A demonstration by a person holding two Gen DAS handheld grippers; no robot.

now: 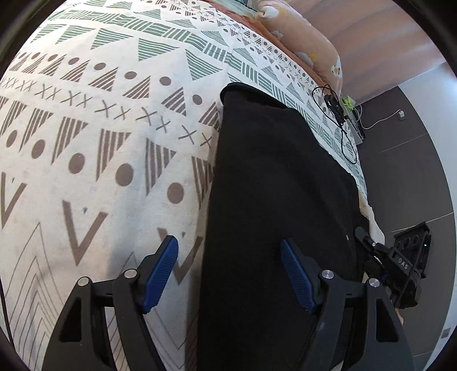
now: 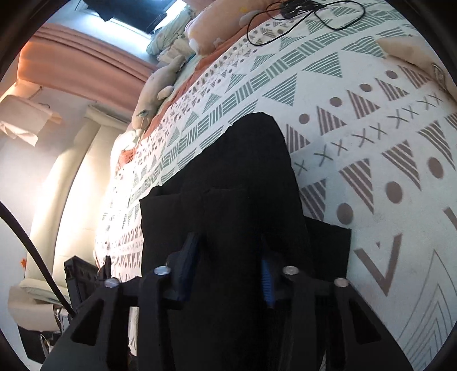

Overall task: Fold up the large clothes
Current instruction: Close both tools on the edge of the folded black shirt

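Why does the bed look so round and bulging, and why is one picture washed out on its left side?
Left wrist view: the fisheye lens bows the patterned bedspread into a dome; light is even and sharp, black garment featureless. Right wrist view: same bulge, plus window glare bleaching the wall at left; garment folds are lost in black.
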